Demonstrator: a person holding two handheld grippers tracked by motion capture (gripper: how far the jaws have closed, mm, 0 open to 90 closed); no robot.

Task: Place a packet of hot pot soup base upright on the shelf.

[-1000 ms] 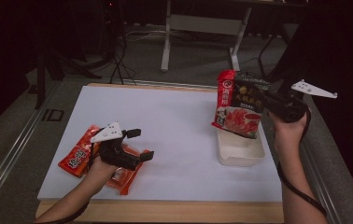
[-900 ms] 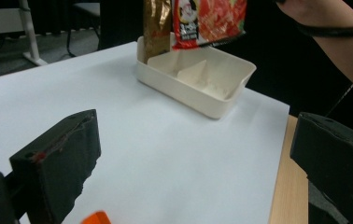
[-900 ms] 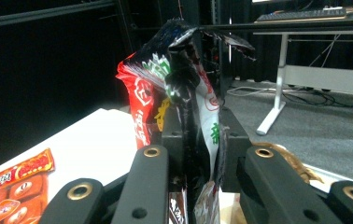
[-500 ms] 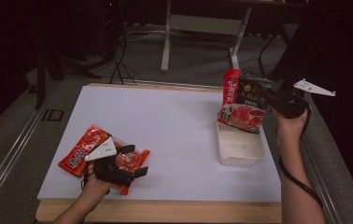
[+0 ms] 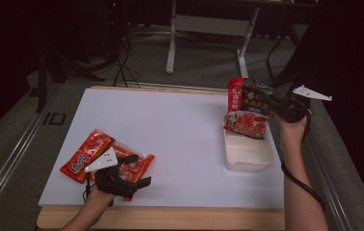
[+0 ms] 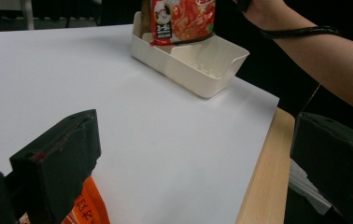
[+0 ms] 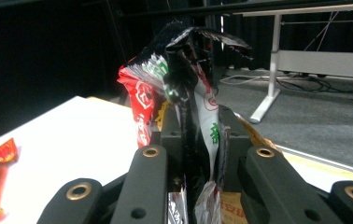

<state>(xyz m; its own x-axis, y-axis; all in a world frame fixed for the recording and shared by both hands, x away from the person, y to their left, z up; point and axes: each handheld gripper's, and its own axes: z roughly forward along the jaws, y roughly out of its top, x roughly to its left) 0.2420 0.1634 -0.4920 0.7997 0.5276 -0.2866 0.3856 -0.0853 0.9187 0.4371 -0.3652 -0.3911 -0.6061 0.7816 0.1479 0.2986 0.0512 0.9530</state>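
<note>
The left gripper (image 5: 134, 171) is hovering with jaws spread wide over an orange packet (image 5: 133, 166) at the table's (image 5: 180, 125) near edge. Farther off, the right gripper (image 5: 271, 103) is clenching a red packet (image 5: 247, 108), its bottom edge dipping into the cream tray (image 5: 248, 156).

The snack packets (image 5: 247, 108) at the far right are glossy, crinkled foil-like plastic – red and black print catches the light. The near-left packets (image 5: 86, 155) look the same shiny film. The tray (image 5: 247, 156) is smooth, matt cream plastic. The bench (image 5: 170, 130) carries a matt white sheet, with pale wood along its near edge. The left claw (image 5: 134, 171) is matt black – scuffed on its jaws.
</note>
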